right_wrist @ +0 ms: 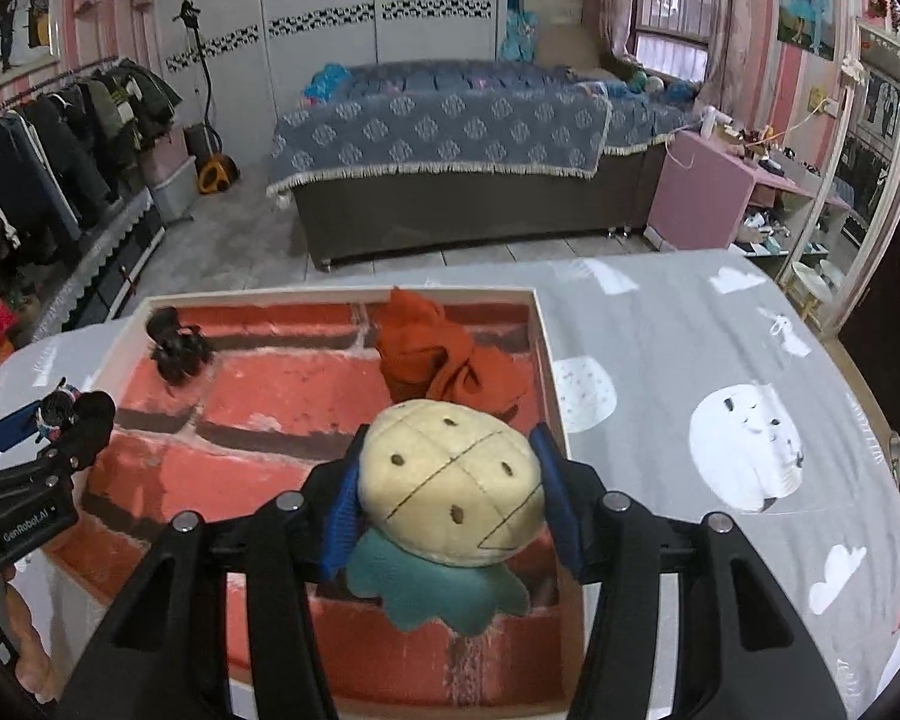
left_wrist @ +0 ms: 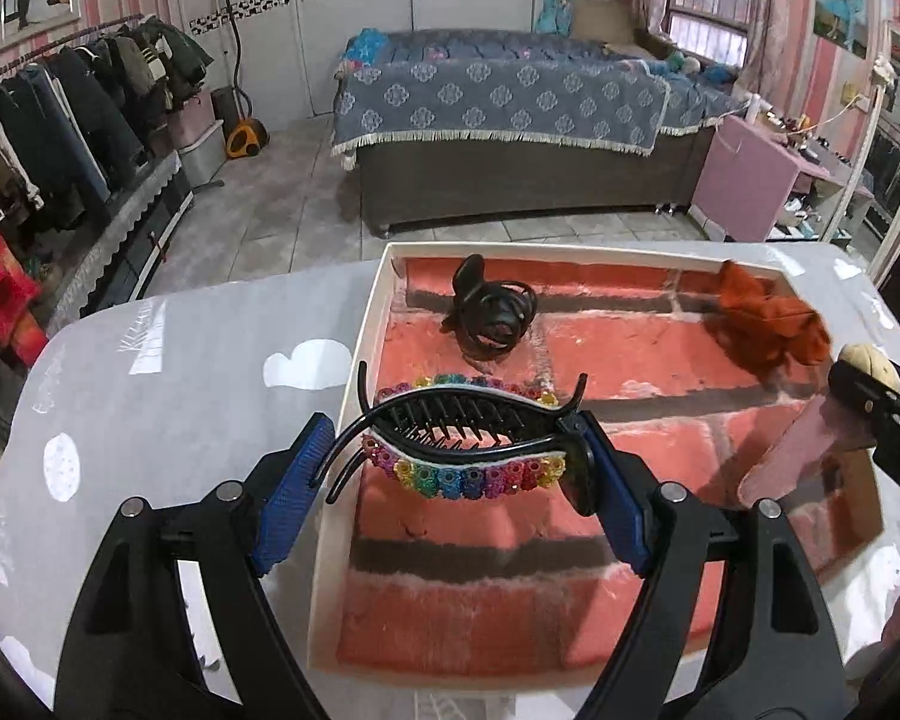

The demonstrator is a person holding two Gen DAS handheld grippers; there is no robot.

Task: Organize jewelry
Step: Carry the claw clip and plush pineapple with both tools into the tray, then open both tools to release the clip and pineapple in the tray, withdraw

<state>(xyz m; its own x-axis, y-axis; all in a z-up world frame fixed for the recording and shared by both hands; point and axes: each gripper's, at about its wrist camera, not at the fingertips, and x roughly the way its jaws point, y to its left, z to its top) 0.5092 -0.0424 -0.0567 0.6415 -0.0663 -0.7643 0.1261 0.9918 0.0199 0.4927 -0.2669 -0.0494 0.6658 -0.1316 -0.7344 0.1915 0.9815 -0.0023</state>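
Left gripper [left_wrist: 453, 468]: blue-padded fingers [left_wrist: 291, 483] closed on a black banana clip [left_wrist: 459, 426] trimmed with rainbow beads, held lengthwise across the gap, over the tray's 9 o'clock edge

Right gripper [right_wrist: 450, 501]: fingers [right_wrist: 342, 510] closed on a plush pineapple clip [right_wrist: 447, 492], cream body with brown dots, teal leaves hanging toward the camera; it sits over the tray's 3 o'clock side

Tray [left_wrist: 354, 396]: white-rimmed, lined with red brick-print fabric, resting on the table [left_wrist: 168, 396], which has a grey cloth with white cloud shapes

Inside tray: black claw clip [left_wrist: 489, 315] at 12 o'clock in the left wrist view; orange scrunchie [left_wrist: 765, 324] at 2 o'clock, near the far right corner. The two are well apart

Right gripper's tip enters the left wrist view at 3 o'clock
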